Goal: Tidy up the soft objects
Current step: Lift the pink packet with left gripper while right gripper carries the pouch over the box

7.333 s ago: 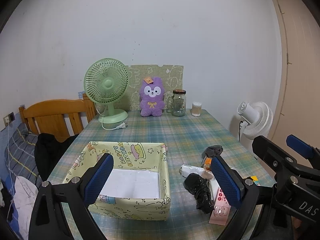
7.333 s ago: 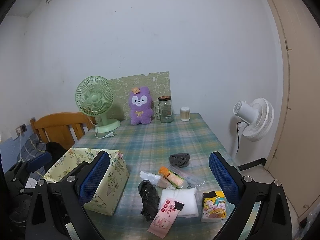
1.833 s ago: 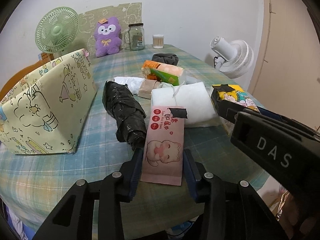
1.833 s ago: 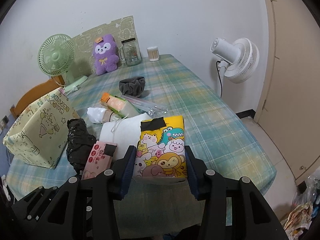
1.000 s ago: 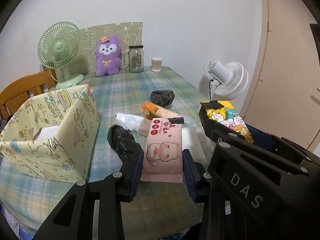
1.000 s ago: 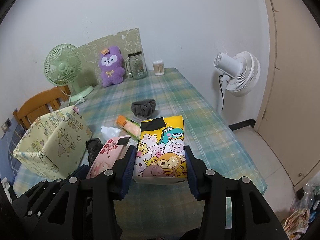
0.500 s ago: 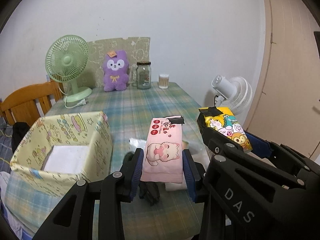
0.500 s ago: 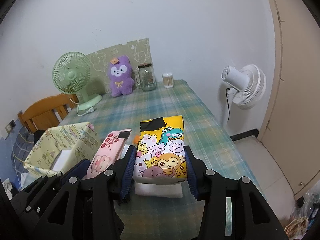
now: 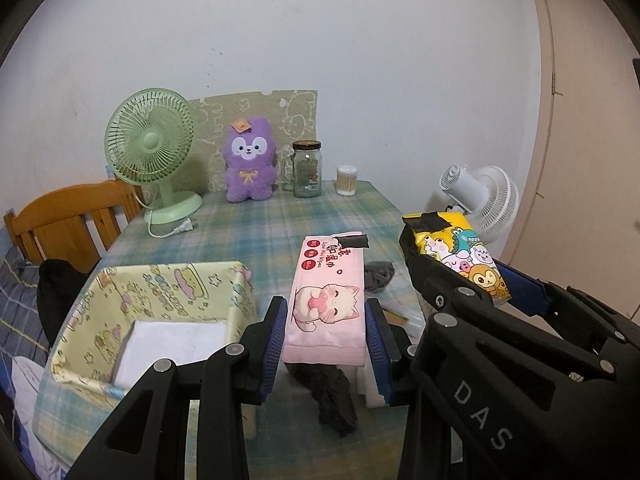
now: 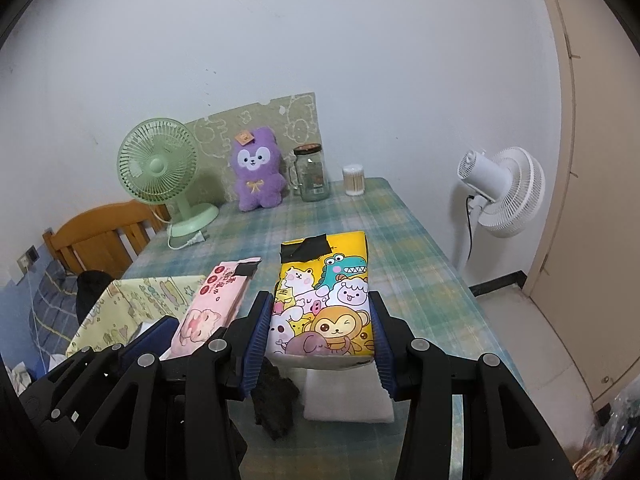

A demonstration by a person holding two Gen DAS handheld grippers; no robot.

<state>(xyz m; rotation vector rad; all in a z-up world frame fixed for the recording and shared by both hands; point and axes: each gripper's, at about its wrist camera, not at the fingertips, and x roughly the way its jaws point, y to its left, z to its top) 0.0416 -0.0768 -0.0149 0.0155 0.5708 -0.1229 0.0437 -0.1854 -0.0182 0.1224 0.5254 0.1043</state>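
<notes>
Left wrist: glossy flat pink wipes pack (image 9: pixel 326 300).

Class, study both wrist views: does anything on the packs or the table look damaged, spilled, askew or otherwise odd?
Both held packs carry black tape: the pink wipes pack and the yellow cartoon pack each have a strip stuck crookedly across the far end. A crumpled black bag lies on the table. Nothing looks spilled.

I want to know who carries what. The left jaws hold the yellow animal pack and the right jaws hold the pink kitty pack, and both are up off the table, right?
Swapped. The left gripper holds the pink kitty pack, as the left wrist view shows; the right gripper holds the yellow animal pack, as the right wrist view shows. Both are up off the table.
</notes>
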